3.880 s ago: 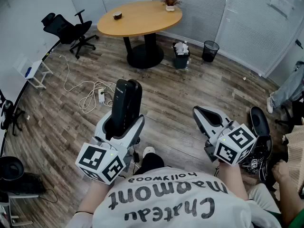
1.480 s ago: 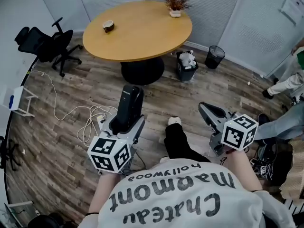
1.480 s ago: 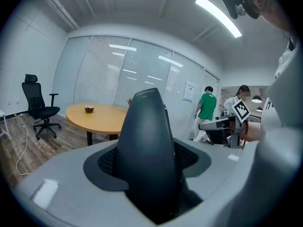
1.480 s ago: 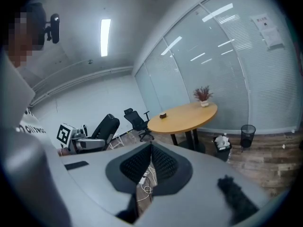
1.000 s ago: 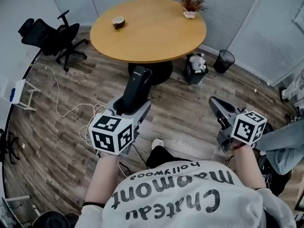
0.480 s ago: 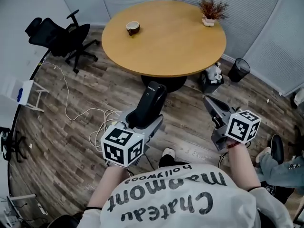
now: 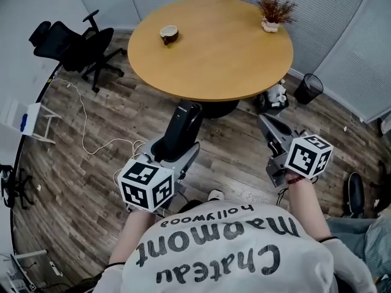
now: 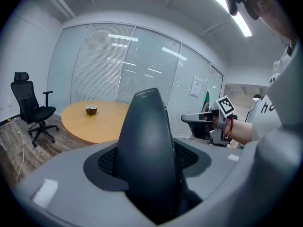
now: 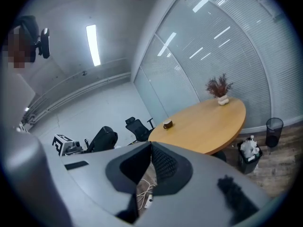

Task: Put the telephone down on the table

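Observation:
The black telephone stands upright between the jaws of my left gripper, which is shut on its lower part. It hangs over the wood floor, short of the near edge of the round wooden table. In the left gripper view the telephone fills the middle, with the table behind it. My right gripper is level with it to the right, with its jaws together and nothing between them. In the right gripper view my right gripper points toward the table.
On the table are a small cup and a potted dry plant. A black office chair stands at the left. A full waste bin and a black bin sit by the table's right side. A white cable lies on the floor.
The table has come much nearer in the head view as both grippers moved toward it. The telephone stays gripped in the left gripper; the right gripper stays shut.

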### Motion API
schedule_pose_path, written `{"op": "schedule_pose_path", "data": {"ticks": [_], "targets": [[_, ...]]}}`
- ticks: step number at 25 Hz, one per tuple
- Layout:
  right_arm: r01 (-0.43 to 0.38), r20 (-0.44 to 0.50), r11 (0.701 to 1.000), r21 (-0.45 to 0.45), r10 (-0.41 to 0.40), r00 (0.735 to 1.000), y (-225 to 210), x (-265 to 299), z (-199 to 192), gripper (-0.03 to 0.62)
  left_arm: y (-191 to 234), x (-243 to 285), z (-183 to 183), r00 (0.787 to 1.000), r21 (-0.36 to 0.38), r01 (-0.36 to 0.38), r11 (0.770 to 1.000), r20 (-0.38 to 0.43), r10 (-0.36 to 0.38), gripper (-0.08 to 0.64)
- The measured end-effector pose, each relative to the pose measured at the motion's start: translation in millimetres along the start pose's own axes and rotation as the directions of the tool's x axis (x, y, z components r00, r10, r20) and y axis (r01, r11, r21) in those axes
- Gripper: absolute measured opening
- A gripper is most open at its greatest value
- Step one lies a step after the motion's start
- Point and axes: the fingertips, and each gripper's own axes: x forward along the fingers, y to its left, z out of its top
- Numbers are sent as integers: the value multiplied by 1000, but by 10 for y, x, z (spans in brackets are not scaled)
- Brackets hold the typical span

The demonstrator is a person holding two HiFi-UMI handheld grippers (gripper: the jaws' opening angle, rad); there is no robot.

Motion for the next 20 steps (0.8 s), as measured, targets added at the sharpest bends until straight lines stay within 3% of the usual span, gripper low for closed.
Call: {"op": "schedule_pose_path", "data": {"ticks": [7, 14, 20], "targets": [[91, 28, 996, -14, -91, 995, -167, -221, -48, 15, 288, 109, -38, 999, 59, -19, 998, -33, 21, 295], [158, 23, 985, 71, -159, 987, -456, -315, -141, 15, 451, 295, 135, 999, 9, -31, 999, -17, 31, 295], [163, -5, 981, 107, -163, 987, -548, 99, -216, 15, 673, 520, 249, 1000, -30, 9, 999, -1, -9, 295]]}}
